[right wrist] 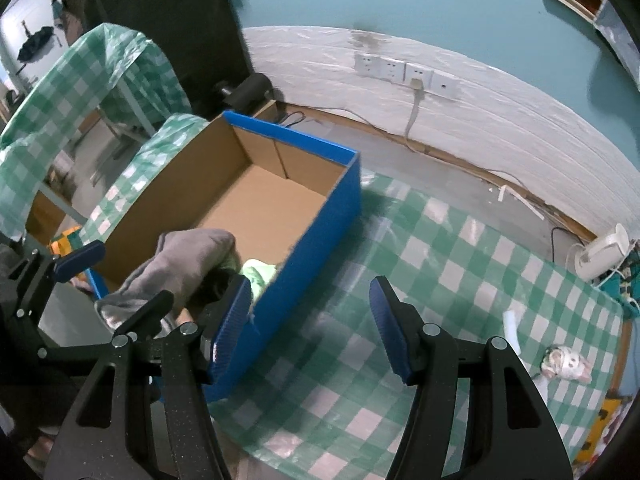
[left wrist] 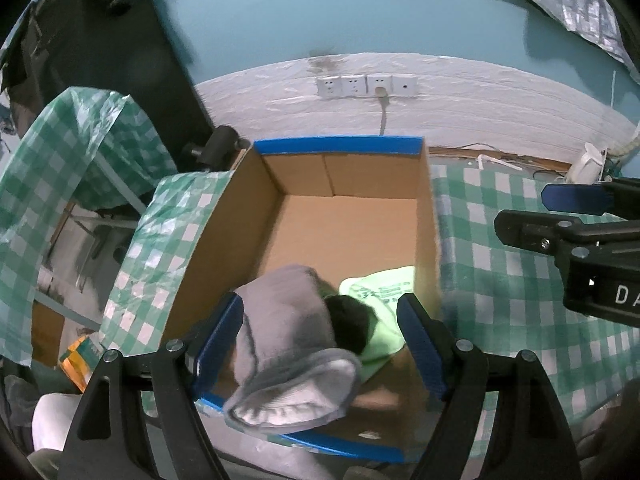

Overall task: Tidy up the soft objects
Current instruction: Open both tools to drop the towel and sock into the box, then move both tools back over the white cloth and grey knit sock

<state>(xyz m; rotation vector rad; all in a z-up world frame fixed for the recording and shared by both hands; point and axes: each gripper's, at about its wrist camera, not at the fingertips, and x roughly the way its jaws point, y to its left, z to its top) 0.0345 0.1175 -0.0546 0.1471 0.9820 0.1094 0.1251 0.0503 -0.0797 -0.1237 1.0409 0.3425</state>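
The grey plush (left wrist: 288,344) is a soft, rounded thing of pale grey fleece with a darker seam and a whitish underside, draped over the near rim of the blue-edged cardboard box (left wrist: 340,146). It lies between the pads of the left tongs (left wrist: 320,344), which stand wide apart; its left side is against the left pad, but the right pad is clear of it, so nothing is gripped. Just beyond it inside the box lie a black soft piece (left wrist: 348,320) and a light green cloth with printing (left wrist: 376,296), next to the right pad. The right tongs (right wrist: 310,320) are also apart and empty, above the green-checked tabletop (right wrist: 440,240), their left pad just beside the box's blue outer wall. To their far right lies a small pale plush toy (right wrist: 566,364).
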